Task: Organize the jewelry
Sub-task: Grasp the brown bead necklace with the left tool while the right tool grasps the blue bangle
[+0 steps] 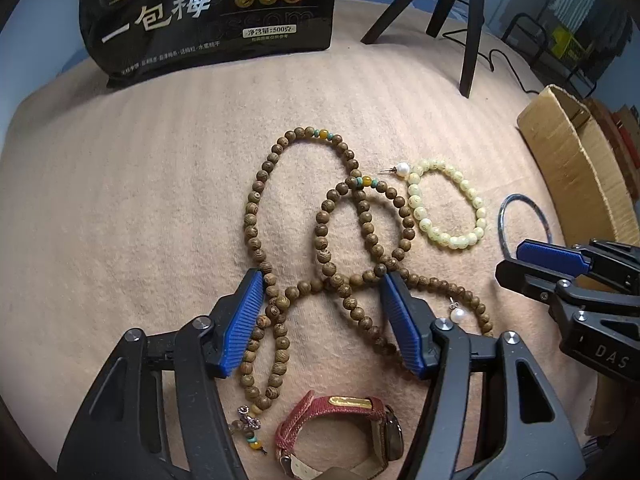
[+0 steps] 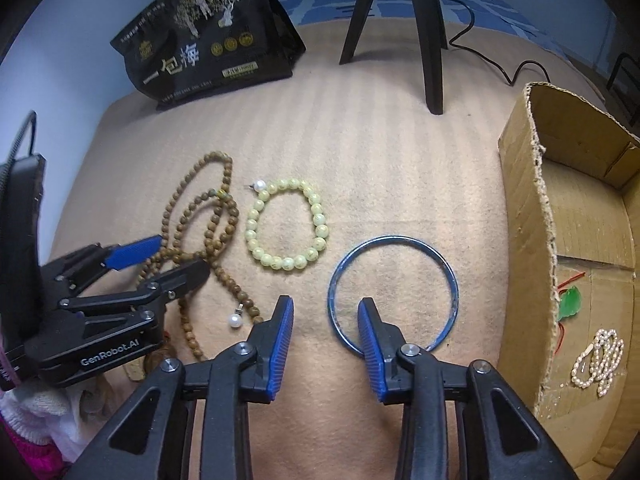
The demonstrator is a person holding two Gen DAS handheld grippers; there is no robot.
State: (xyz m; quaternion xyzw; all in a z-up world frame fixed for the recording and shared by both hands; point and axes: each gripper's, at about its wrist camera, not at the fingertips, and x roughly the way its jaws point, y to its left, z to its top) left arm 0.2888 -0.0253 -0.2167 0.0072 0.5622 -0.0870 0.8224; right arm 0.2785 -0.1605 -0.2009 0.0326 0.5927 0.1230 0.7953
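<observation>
Beige ribbed fabric [image 2: 360, 168] is spread under everything seen. A long strand of brown wooden beads [image 1: 320, 236] is looped and tangled across the cloth, with a few turquoise and amber beads strung into it. The left gripper [image 1: 322, 320] is held low over this strand with its blue ribbed pads spread wide, nothing being pinched between them; "GenRobot.AI" can be read on its black body in the right wrist view. A pale yellow bead bracelet [image 2: 286, 226] is laid just beside the wooden beads, and a pearl earring [image 2: 259, 185] is touching its far edge. A second pearl earring [image 2: 233, 320] is seen by the near loop of the strand. A red-strapped watch [image 1: 340, 436] is lying nearest the left camera.

A thin blue bangle [image 2: 393, 294] is lying flat to the right of the bracelet. The right gripper [image 2: 326, 312] is open wide, one pad being placed inside the ring and the other outside it; whether the ring is touched cannot be told. "DAS" is printed on its side in the left wrist view.

A cardboard box [image 2: 524, 200] is set at the right, with a pearl strand [image 2: 600, 356] and a green pendant [image 2: 570, 302] on red cord inside. A black pouch [image 1: 208, 12] at the back is marked "一包梅" and "500克". Black tripod legs [image 2: 434, 32] are planted nearby
</observation>
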